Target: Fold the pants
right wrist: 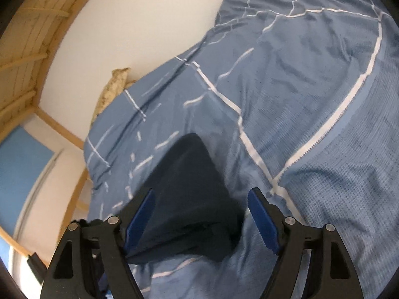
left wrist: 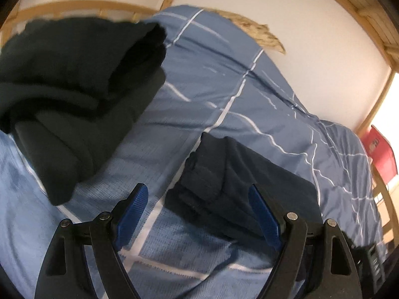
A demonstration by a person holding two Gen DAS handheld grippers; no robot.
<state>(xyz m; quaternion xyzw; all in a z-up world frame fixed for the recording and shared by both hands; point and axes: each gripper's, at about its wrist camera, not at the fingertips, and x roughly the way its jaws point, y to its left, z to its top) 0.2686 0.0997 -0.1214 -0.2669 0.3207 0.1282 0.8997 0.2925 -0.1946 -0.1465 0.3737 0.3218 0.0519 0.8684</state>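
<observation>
Right wrist | folded pants [right wrist: 189, 199] — between spread right hand-held gripper [right wrist: 200, 214] fingers

Folded pants [left wrist: 239, 182] on duvet [left wrist: 224, 79] — tool [left wrist: 197, 214] agape.

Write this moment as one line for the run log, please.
left tongs: open | right tongs: open | folded navy pants: on blue duvet | dark clothes pile: apart

A blue duvet cover with thin white grid lines [left wrist: 224, 79] spreads rumpled across the bed. A mottled tan pillow [left wrist: 259, 33] lies at its far edge, against the plain white wall [left wrist: 311, 49]. A pale wooden bed frame [left wrist: 369, 12] arches overhead. A red fabric item [left wrist: 381, 154] shows beyond the bed's right end. In the right wrist view, a light blue panel [right wrist: 22, 174] sits on the wall at left.
</observation>
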